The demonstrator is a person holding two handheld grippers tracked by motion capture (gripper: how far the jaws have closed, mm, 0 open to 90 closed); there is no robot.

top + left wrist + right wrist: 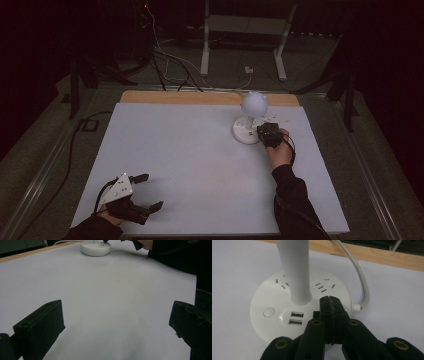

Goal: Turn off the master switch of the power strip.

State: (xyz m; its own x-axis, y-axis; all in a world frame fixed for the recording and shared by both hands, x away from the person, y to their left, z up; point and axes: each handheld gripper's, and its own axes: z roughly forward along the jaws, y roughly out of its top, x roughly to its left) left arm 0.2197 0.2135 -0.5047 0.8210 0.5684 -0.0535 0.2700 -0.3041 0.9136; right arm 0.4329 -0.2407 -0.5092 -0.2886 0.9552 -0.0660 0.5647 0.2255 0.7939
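At the near left corner of the table (200, 165), the left gripper (150, 192) rests low over the white top with its jaws spread wide and nothing between them; in the left gripper view only bare surface lies ahead of it, and the lamp sits well apart, toward the far edge. Farther in, toward the far right part of the table, the right gripper (331, 305) has its jaws pressed together with no gap, holding nothing, and its closed tip rests on or just above the top of the lamp base (269, 293), right of the two USB ports (296, 318) and just in front of the lamp stem (295, 270). The round button (269, 312) lies on the base's top to the left of those ports, apart from the tip. If the aim is to press that button, the tip looks misplaced and pushing here would do nothing; sliding across could catch in a USB port or knock the stem. The base looks light, so a push from the side rather than from above could skate it over the smooth top or tip the lamp, top-heavy with its round lamp head (254, 102). Beyond the base the white cord (360, 277) curves off over the wooden far edge (387, 256); any shove that way could snag or pull it.
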